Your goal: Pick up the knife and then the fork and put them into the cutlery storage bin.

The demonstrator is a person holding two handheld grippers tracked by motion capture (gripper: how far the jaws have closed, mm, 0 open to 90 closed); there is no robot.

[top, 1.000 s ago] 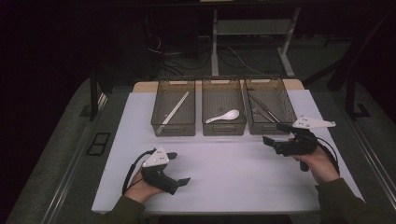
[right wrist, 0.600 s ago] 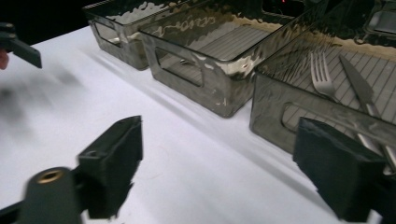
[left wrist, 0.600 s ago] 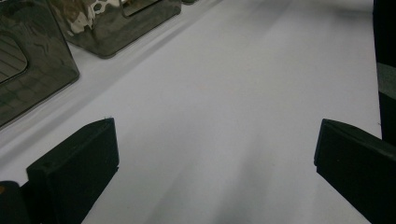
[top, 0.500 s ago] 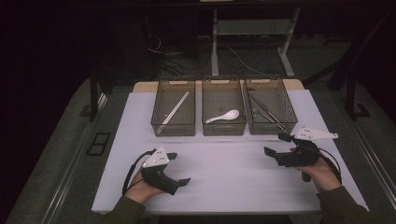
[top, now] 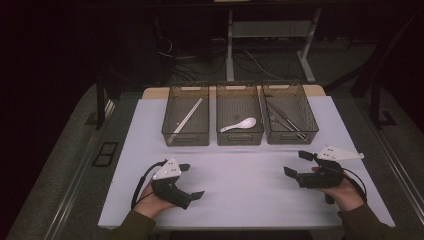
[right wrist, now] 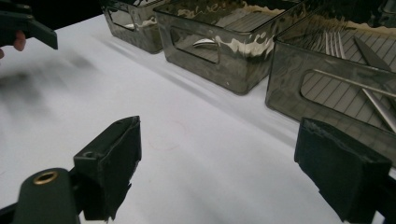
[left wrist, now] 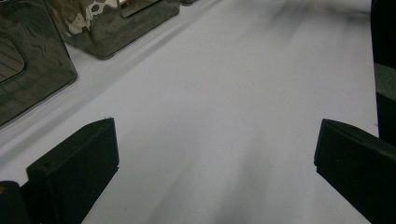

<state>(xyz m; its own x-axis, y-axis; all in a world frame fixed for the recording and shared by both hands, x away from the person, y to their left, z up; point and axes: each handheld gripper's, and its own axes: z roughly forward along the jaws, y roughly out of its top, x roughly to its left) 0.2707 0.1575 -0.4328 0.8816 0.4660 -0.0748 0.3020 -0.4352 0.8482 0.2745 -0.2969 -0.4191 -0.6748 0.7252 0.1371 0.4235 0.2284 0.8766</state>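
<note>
Right gripper (top: 297,164) and left gripper (top: 192,180) hover over bare white mat (top: 240,185), jaws spread, nothing between them. Nearest item: metal cutlery (right wrist: 369,74), apparently forks and knives, lying flat in the right-hand smoked bin (top: 312,122), just beyond the right gripper. Judged rigid, light, slick; best pinched mid-handle. Appearance: slender, silver, reflective.

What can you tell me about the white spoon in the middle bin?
The white spoon looks like a glossy ceramic or plastic soup spoon with a rounded bowl and a short handle. It lies flat on the floor of the middle bin, bowl toward the right, handle slanting to the lower left. Nothing else lies in that bin.
</note>
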